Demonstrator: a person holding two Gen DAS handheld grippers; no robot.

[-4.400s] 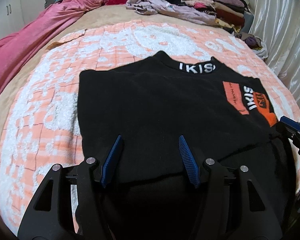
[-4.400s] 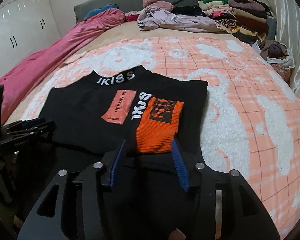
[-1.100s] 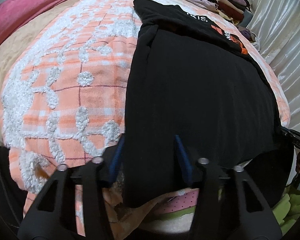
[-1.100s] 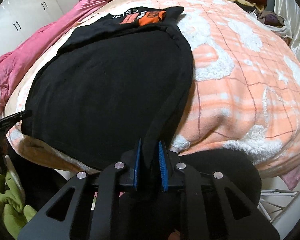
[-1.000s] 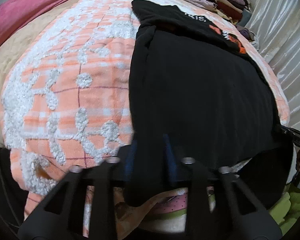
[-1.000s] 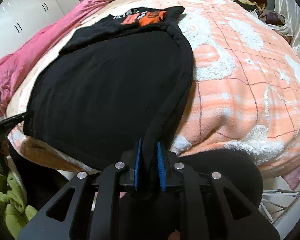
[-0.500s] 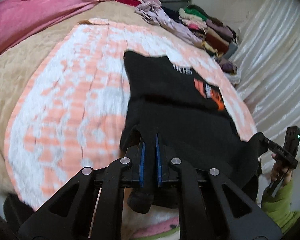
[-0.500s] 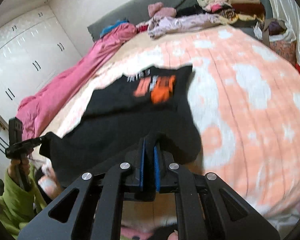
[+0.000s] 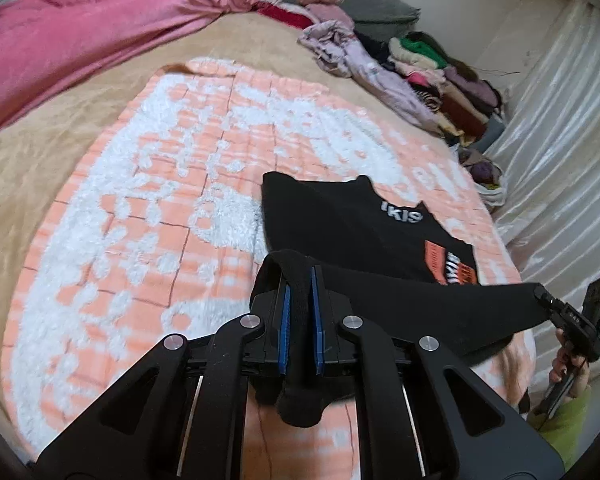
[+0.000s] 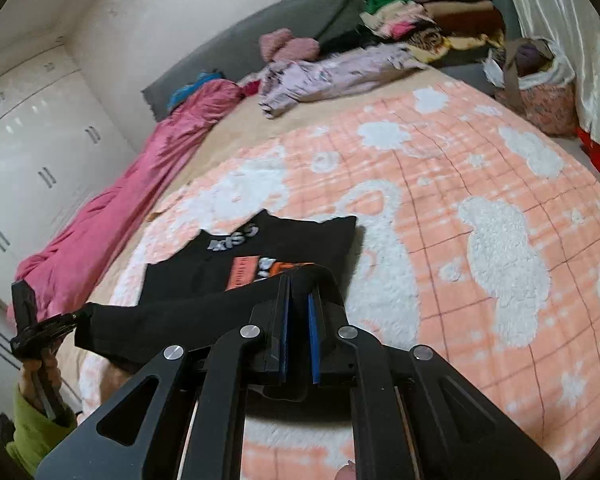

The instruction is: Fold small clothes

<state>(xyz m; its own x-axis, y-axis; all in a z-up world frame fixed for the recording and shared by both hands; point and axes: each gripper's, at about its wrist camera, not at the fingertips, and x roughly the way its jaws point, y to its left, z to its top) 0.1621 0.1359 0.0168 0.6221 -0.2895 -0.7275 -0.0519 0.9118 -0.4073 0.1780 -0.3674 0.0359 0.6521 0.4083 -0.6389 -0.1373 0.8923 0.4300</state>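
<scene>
The black knit top (image 9: 340, 228) lies at the centre of both views, its collar end flat on the orange-and-white blanket (image 9: 140, 208) and its hem lifted. The left hand-held gripper (image 9: 299, 280) and right hand-held gripper (image 10: 299, 292) are each clenched on a hem corner. The fabric looks soft, light and limp, so it should sag between grips; corners are the best hold. The bed gives a padded, grippy surface, with clothes piled at the top of both frames.
</scene>
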